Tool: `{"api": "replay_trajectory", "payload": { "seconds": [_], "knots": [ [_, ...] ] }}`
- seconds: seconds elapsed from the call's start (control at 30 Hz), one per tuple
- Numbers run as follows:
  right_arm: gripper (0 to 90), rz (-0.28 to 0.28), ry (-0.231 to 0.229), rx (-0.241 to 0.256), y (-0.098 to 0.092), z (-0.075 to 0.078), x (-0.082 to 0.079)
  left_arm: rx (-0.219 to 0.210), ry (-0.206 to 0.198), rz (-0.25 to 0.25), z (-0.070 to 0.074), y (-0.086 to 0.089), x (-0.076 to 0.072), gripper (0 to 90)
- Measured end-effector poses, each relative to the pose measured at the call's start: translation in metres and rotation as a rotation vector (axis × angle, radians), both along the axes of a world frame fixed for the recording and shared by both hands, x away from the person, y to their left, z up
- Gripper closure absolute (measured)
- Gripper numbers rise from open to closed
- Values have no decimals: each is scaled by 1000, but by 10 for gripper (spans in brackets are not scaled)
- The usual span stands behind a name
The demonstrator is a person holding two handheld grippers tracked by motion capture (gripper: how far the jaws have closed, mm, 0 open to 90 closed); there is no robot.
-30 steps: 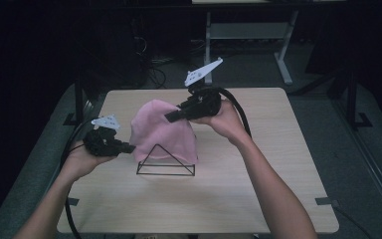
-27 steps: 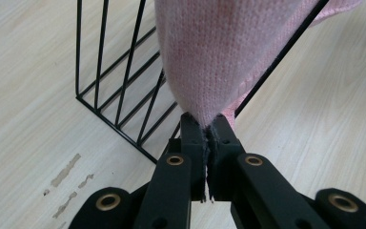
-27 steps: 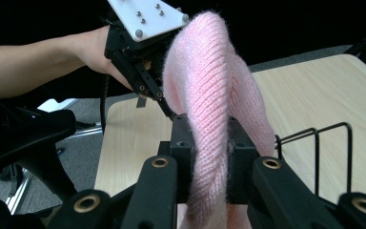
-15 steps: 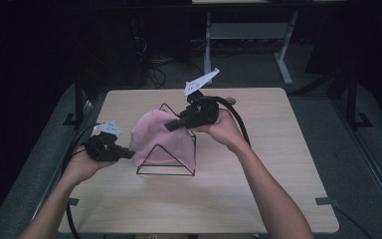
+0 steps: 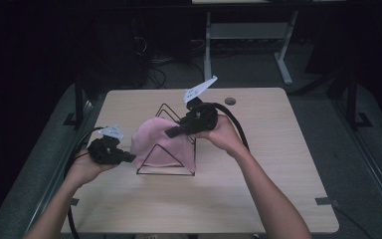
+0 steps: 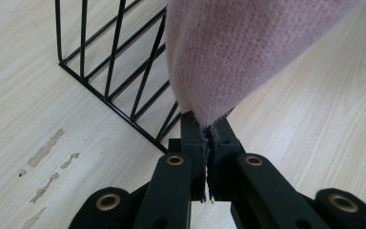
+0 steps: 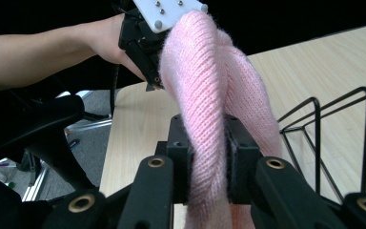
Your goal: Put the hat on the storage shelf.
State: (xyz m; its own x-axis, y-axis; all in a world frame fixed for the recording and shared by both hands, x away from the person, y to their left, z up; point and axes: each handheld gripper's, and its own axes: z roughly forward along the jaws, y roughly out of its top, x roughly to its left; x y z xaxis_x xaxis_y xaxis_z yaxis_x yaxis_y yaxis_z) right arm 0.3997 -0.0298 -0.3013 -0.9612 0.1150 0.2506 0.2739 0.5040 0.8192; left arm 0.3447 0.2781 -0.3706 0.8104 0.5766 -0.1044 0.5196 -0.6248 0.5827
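A pink knitted cloth [image 5: 155, 141] hangs stretched between my two grippers over a black wire rack [image 5: 166, 159] on the wooden table. My left gripper [image 5: 130, 157] is shut on the cloth's left edge; in the left gripper view the knit [image 6: 238, 52] is pinched between the jaws [image 6: 207, 130], with the rack [image 6: 119, 76] just beyond. My right gripper [image 5: 170, 133] is shut on the cloth's upper right part; in the right gripper view a thick fold of knit [image 7: 209, 109] runs between the jaws [image 7: 208, 143] toward the other gripper [image 7: 145, 33].
The light wooden table [image 5: 258, 199] has a round hole [image 5: 230, 101] near its far edge. A desk frame [image 5: 248, 35] and cables stand on the dark floor behind. Cables trail from both grippers off the table's left side and along my right arm.
Both grippers have pulled the pink cloth toward the left and near side, uncovering the far part of the wire rack. The cloth now covers less of the rack.
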Motion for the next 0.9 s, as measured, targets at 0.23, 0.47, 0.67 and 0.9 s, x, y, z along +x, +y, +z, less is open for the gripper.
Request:
{"api": "replay_trajectory", "payload": {
  "seconds": [0.23,0.47,0.67,0.9],
  "knots": [
    [734,10,21,-9,2,-9,-1,18,15,-9,-7,0,0,875],
    [723,24,39,-21,4,-18,-2,33,28,-7,-15,-1,1,876],
    [627,11,36,-63,5,-23,-5,42,41,3,-22,0,2,876],
    [632,-13,-4,-70,-5,-15,-12,55,44,13,-25,4,4,877]
  ]
}}
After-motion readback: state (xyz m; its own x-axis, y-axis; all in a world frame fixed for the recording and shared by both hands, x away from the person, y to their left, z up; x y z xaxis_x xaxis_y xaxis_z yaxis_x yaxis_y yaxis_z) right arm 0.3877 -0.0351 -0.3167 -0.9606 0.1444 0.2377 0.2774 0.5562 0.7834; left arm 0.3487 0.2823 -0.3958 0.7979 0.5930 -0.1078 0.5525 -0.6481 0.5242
